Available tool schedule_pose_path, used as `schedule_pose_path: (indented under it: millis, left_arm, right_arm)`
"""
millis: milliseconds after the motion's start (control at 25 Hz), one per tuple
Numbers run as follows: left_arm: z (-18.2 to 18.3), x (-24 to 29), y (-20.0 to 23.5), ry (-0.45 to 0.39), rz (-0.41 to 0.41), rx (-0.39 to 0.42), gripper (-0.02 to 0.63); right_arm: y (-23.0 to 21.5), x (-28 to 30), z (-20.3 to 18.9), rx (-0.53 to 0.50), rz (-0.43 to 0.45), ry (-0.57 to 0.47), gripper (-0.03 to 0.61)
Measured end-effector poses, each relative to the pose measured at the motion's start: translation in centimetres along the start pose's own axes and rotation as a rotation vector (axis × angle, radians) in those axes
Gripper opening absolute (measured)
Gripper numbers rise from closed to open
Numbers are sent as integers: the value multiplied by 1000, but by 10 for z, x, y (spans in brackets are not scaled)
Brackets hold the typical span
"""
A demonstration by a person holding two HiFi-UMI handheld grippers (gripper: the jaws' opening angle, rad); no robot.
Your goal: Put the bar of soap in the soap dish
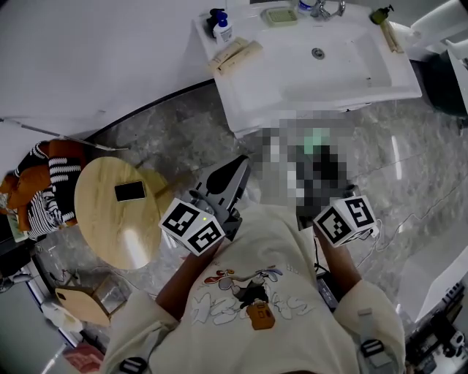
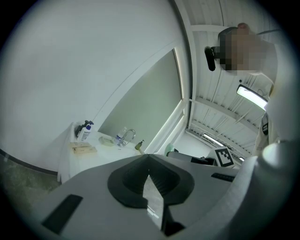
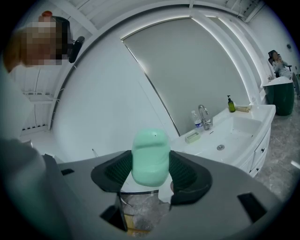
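A mint-green bar of soap [image 3: 150,157] stands upright between the ribbed pads of my right gripper [image 3: 151,165], which is shut on it. The pale green soap dish [image 3: 192,137] sits on the white sink counter beside the faucet [image 3: 204,117], well beyond the soap. From the head view, the dish [image 1: 280,15] is at the sink's back edge. The right gripper's marker cube [image 1: 345,219] shows there, but a mosaic patch hides its jaws. My left gripper [image 1: 235,169] is held near my chest, shut and holding nothing; its tips [image 2: 148,158] meet.
The white sink [image 1: 314,69] stands ahead on a grey marble floor. On its left rim are a pump bottle [image 1: 221,28] and wooden boxes [image 1: 235,55]. A round wooden table [image 1: 110,226] with a phone [image 1: 130,191] stands at my left, and striped fabric [image 1: 44,186] lies beyond it.
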State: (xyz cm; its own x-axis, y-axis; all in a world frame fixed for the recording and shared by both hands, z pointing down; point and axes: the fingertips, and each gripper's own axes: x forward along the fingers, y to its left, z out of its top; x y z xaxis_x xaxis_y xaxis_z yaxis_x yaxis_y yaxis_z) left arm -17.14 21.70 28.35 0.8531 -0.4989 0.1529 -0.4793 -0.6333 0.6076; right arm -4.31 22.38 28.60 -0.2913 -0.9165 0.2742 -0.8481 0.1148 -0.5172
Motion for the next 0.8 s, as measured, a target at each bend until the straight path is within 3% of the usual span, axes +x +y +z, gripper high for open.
schedule_pose_path:
  millis: [360,800]
  left_arm:
    - [37,89,18,7,29,21,9]
    - [69,166,32,-2,84,66,9]
  right_arm:
    - [-59,59,48,26,12,31,261]
    - [-97,120,92,23,126,68,261]
